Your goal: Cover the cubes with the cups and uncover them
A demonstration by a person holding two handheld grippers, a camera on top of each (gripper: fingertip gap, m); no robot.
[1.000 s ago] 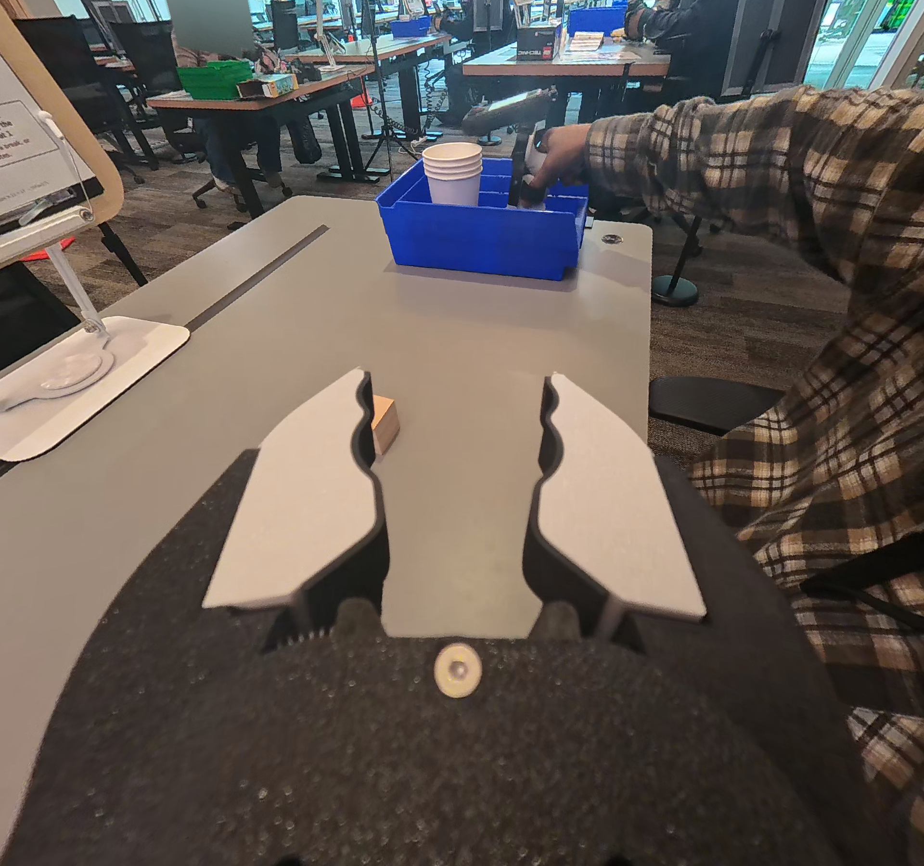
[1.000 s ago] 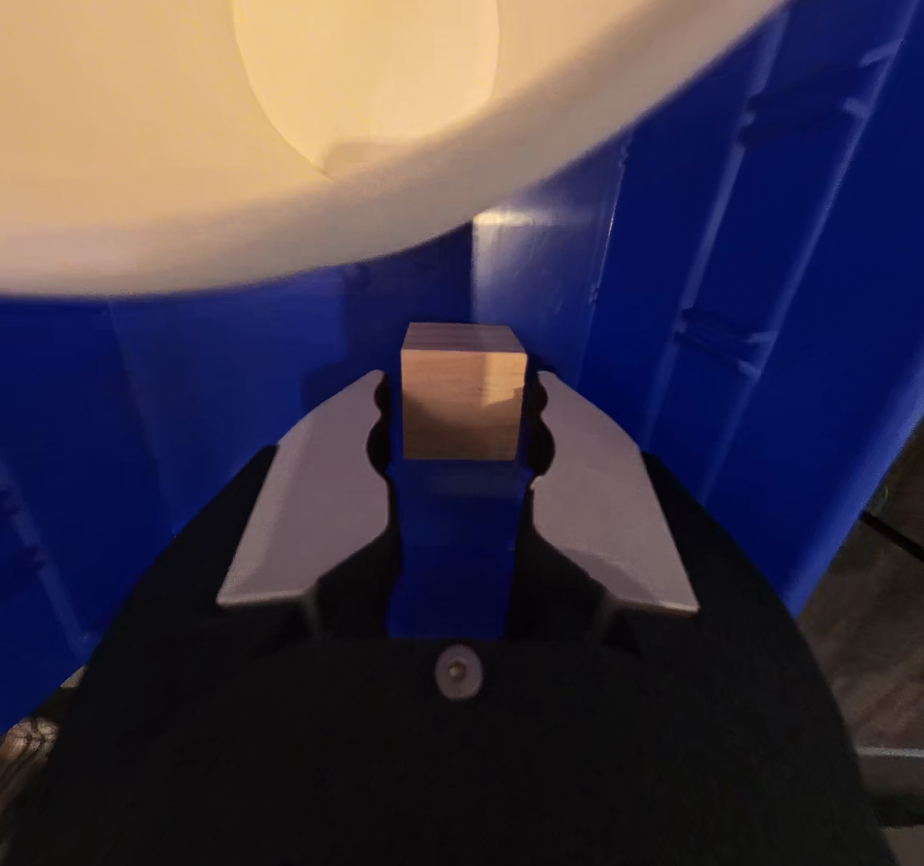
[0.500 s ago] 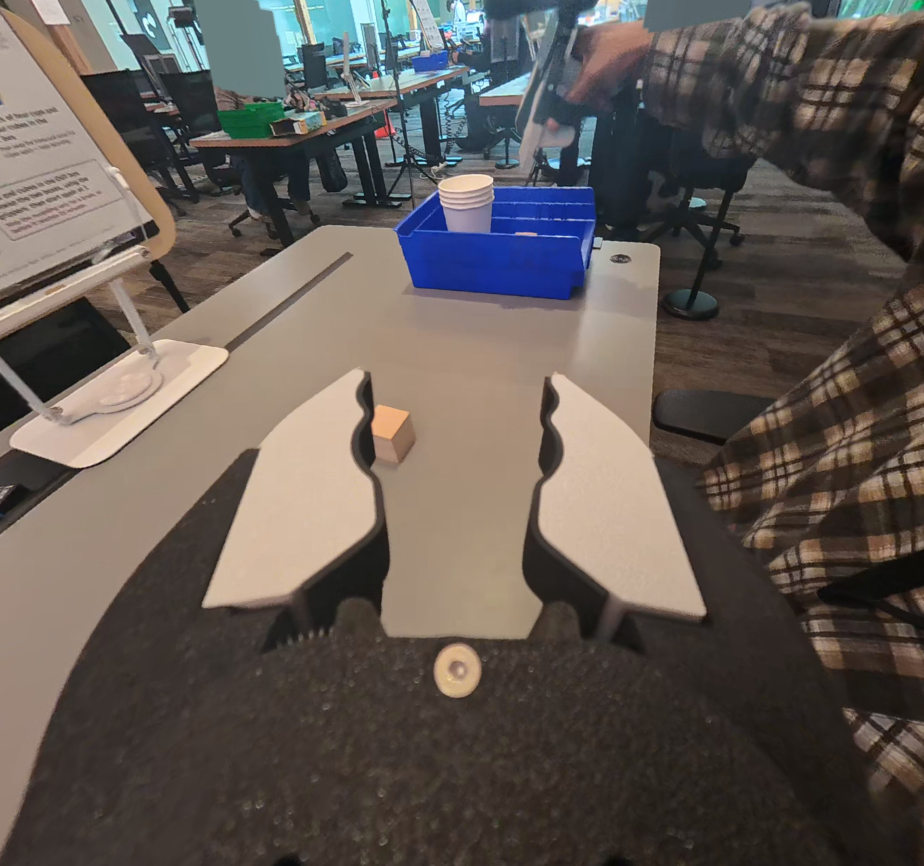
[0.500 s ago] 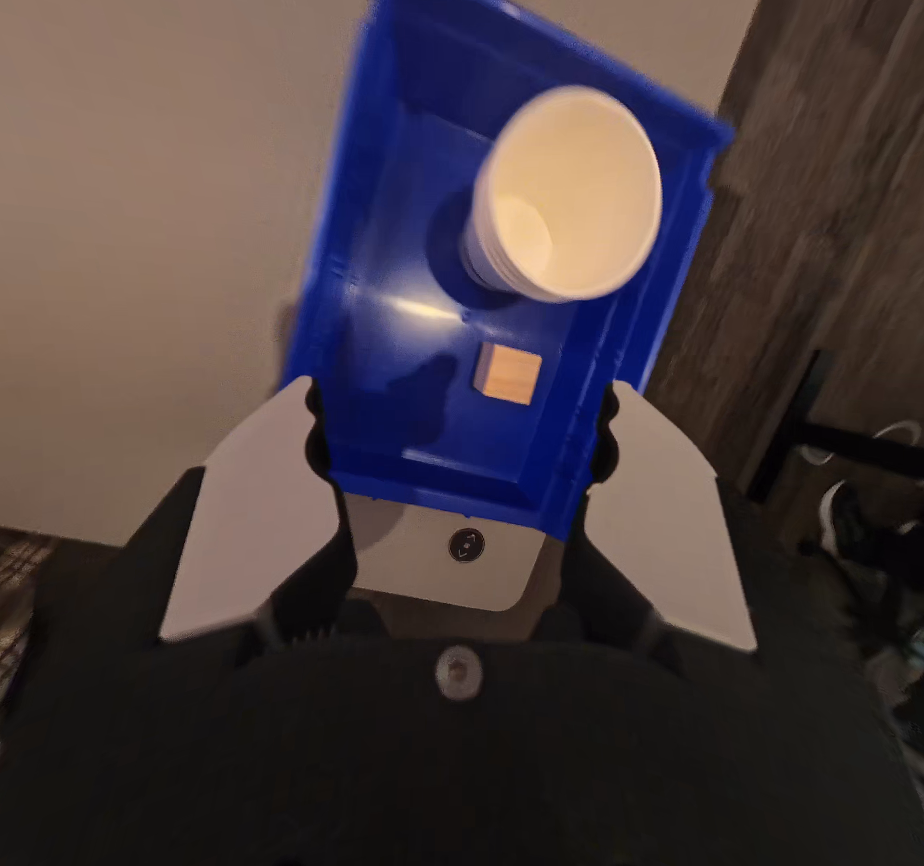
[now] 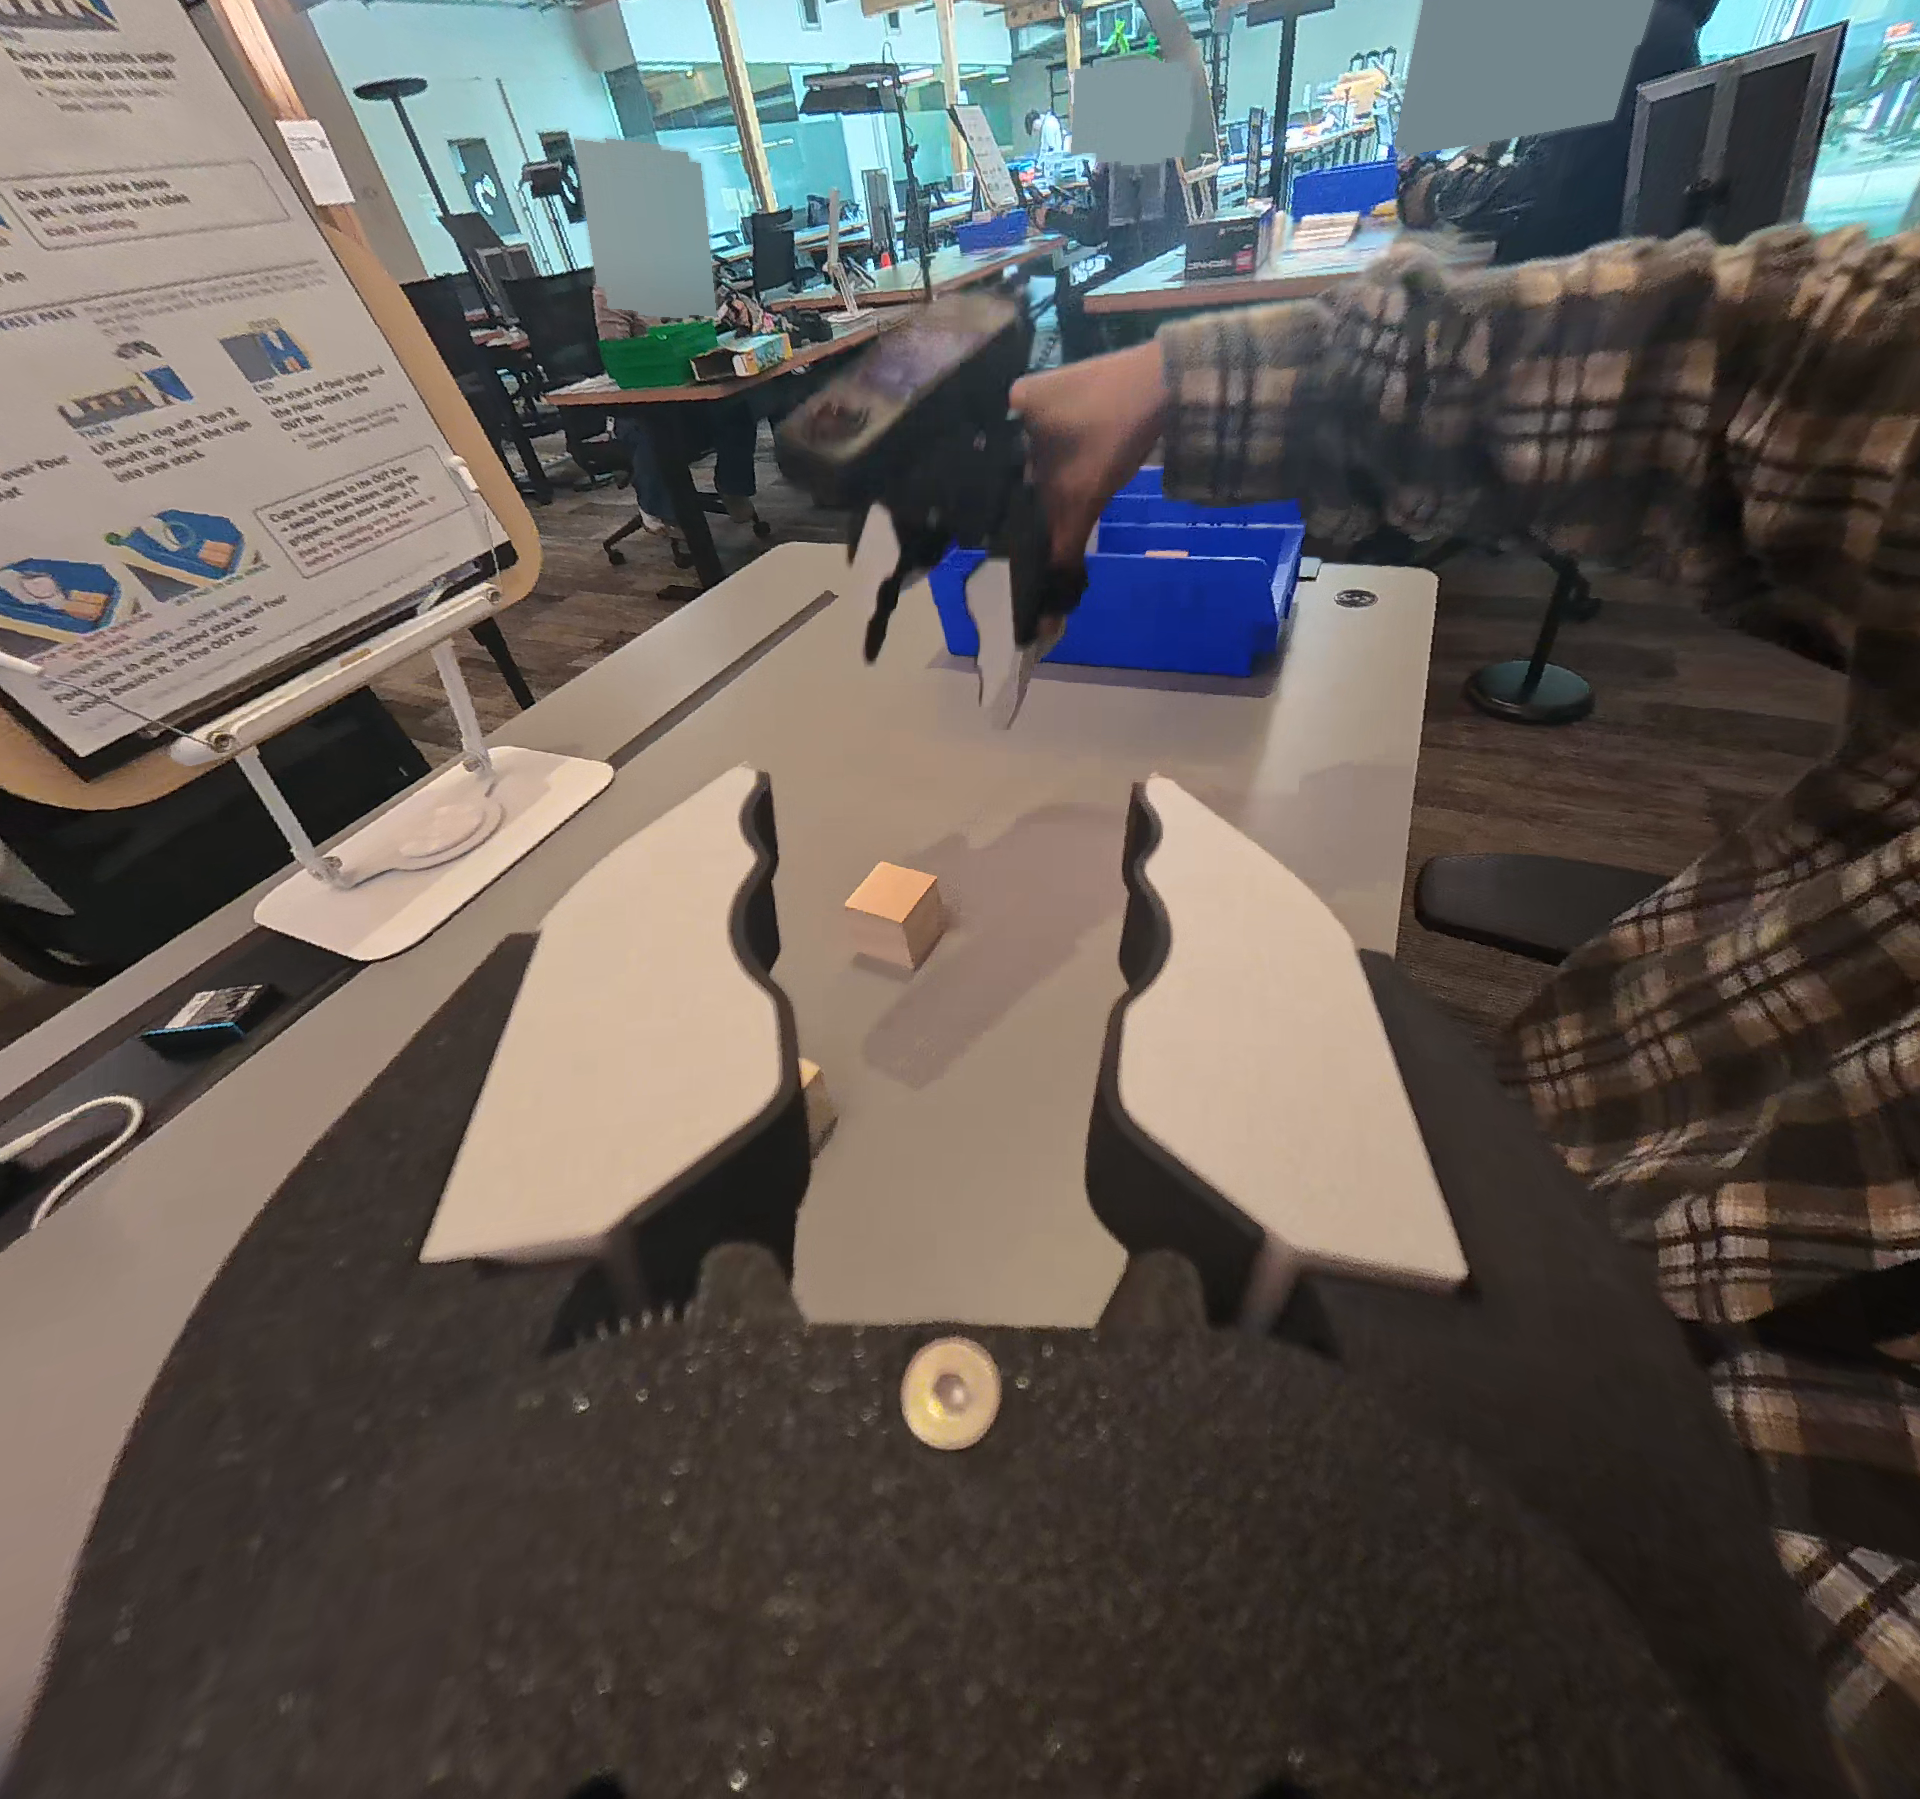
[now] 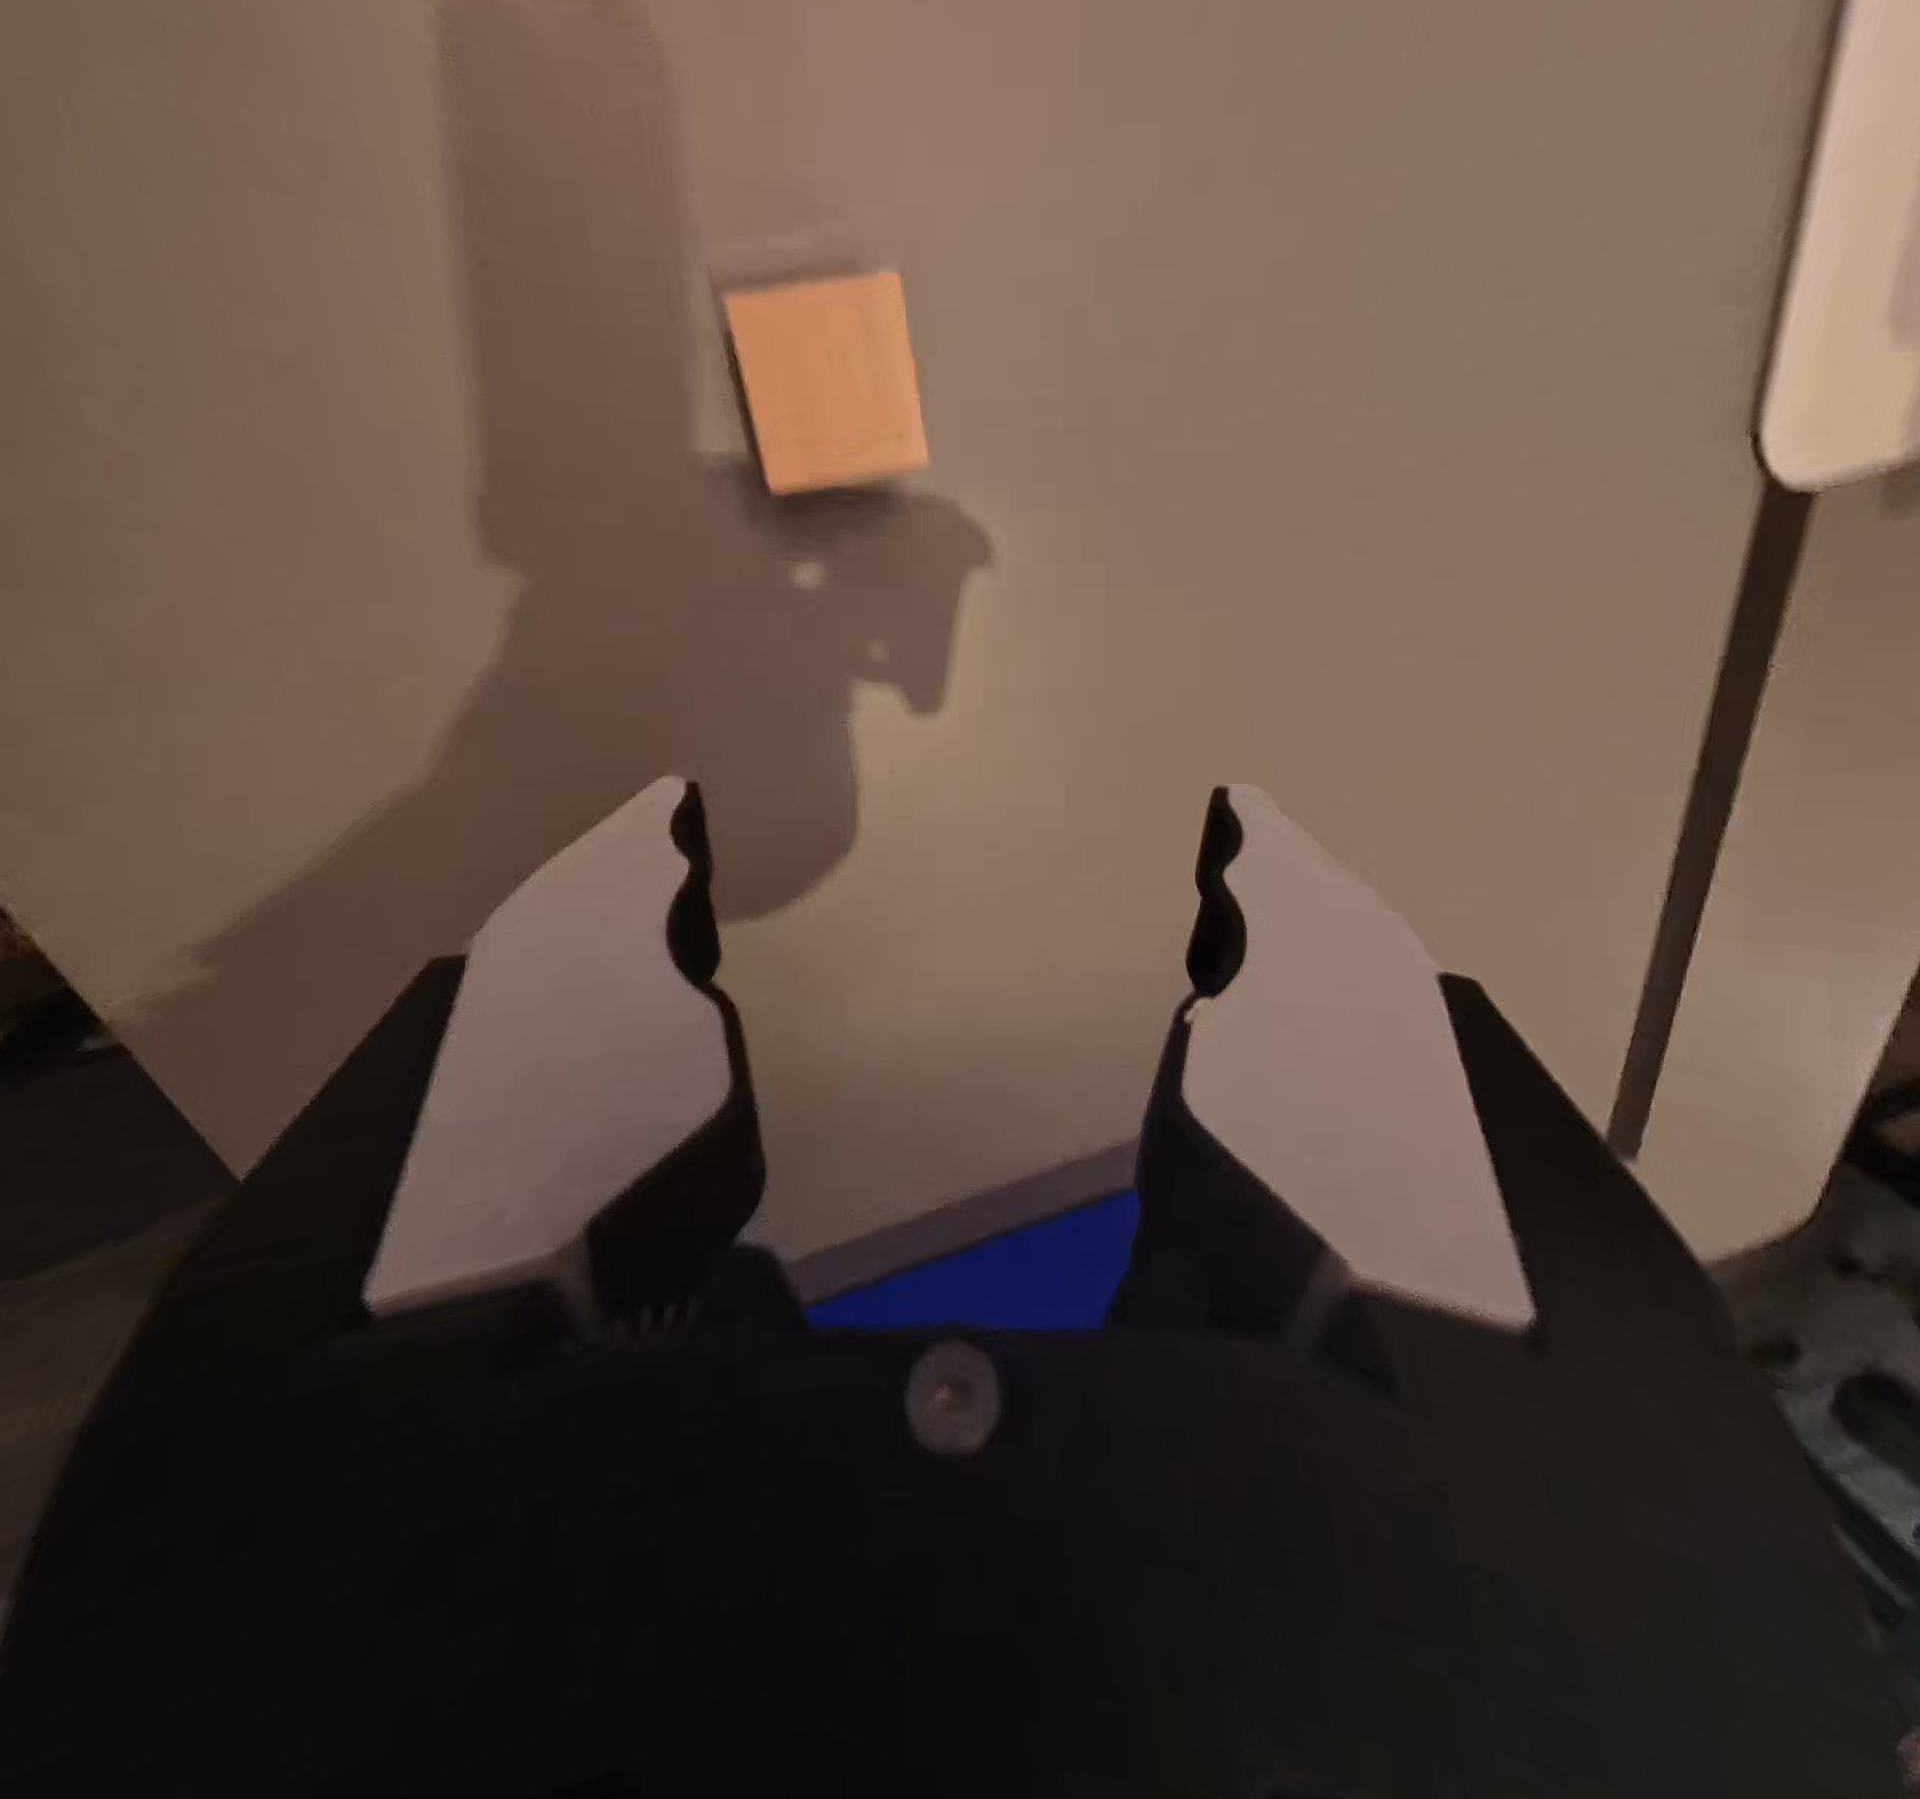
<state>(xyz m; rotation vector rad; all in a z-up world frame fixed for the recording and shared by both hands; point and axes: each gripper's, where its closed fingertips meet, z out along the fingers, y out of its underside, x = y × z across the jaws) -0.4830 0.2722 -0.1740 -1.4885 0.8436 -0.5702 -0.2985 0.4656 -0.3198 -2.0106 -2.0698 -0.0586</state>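
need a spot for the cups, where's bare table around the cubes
Bare grey table lies between the wooden cube and the blue bin, and right of the cube to the edge. Tighter on the left: second cube and sign stand base.

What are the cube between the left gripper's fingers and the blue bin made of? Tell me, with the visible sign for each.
Cube: apparently unfinished wood, pale tan, matte, faint grain lines on its side.
Blue bin: probably moulded plastic, uniform saturated blue with a slight sheen.
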